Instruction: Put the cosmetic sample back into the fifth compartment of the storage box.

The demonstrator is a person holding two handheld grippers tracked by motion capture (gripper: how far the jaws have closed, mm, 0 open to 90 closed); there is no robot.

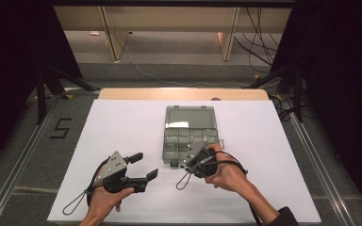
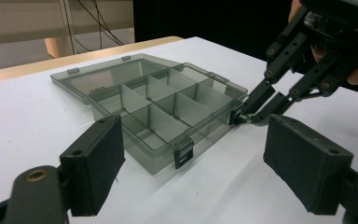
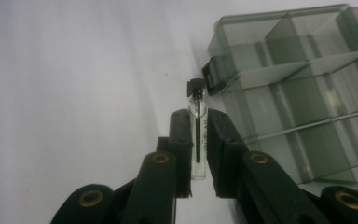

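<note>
Vial [image 3: 198, 135], a small clear glass tube with a black cap and a dark stem down its middle, stands lengthwise in the lower centre of the right gripper view, pinched between the two black pads of the right gripper [image 3: 198, 140]; its capped end pokes out beyond the pad tips towards the upper part of the frame. In the left gripper view the same right gripper [image 2: 249, 116] comes down from the upper right, its jaws drawn close together on the thin vial just beside the near right corner of the box. In the high view it sits at lower centre, at the box's near edge, held in the person's right hand [image 1: 226, 174].

At the lower left of the high view the left gripper [image 1: 143, 165] rests on the white table [image 1: 122, 132] with its jaws spread wide and nothing between them; its pads frame the bottom corners of the left gripper view.

Farther up, at the centre of the high view, lies the grey see-through compartment box [image 1: 188, 141], its lid [image 1: 190, 117] folded back flat on the far side. Its dividers mark off several compartments, and black latches sit on its near wall.
</note>
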